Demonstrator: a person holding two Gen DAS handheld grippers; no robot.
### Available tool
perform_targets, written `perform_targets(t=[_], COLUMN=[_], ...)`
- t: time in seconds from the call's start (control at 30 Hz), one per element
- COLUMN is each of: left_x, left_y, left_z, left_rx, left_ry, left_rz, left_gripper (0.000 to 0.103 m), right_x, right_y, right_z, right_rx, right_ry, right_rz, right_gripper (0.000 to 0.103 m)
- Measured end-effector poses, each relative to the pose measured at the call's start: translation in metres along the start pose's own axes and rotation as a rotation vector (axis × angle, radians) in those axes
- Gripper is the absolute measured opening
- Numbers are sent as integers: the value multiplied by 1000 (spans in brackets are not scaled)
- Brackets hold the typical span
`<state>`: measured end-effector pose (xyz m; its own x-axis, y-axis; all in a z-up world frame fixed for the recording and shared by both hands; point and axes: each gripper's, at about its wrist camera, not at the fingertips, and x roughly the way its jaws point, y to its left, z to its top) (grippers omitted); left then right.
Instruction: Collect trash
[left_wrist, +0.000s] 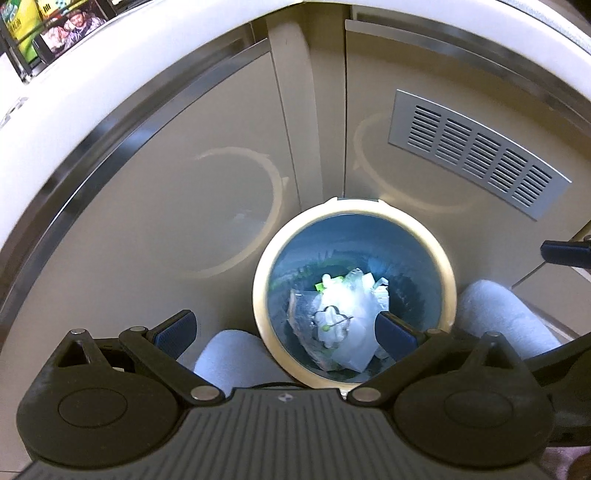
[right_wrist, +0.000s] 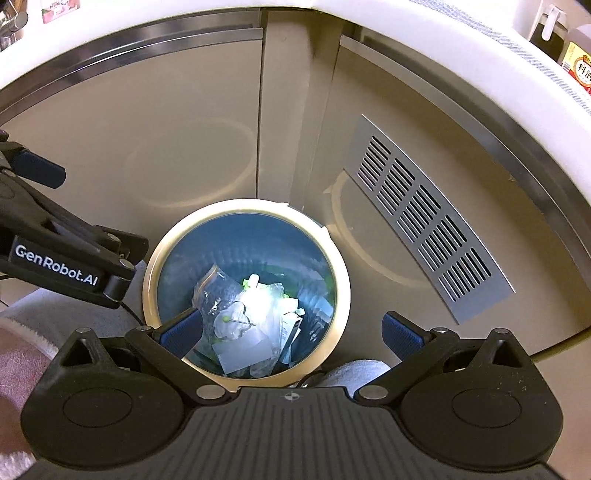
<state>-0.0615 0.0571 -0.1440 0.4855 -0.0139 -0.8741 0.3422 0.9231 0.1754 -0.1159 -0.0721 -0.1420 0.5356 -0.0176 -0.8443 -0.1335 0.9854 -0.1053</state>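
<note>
Below both grippers stands a round trash bin (left_wrist: 352, 206) with a cream rim and a blue liner, set on the floor against beige cabinet doors. To the left of the bin, the left gripper (left_wrist: 286, 330) hangs with its jaws spread wide and nothing between them; its right blue pad reaches over the bin's opening. Inside the bin, at the bottom, lies the trash (left_wrist: 338, 317): crumpled clear plastic wrappers, white scraps and a small green bit. Over the bin's right side, the right gripper (right_wrist: 291, 334) is likewise wide open and empty, its left pad above the bin's rim. To the right of the bin, a slotted metal vent (right_wrist: 424, 221) sits in the cabinet door.
</note>
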Motion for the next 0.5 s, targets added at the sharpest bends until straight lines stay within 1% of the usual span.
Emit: perform_targets(t=[0.23, 0.37, 0.5], left_x=[2, 4, 6], left_y=[1, 2, 6], left_z=[0, 1, 2], left_rx=[0, -9, -30], left_ry=[-38, -53, -46], left_rz=[11, 39, 60], left_gripper=[103, 103, 103], right_x=[3, 6, 6], right_y=[-2, -2, -1], right_z=[0, 1, 2], right_rx=[6, 5, 2], right_ry=[7, 15, 22], right_rz=[1, 3, 5], right_gripper=[103, 103, 103])
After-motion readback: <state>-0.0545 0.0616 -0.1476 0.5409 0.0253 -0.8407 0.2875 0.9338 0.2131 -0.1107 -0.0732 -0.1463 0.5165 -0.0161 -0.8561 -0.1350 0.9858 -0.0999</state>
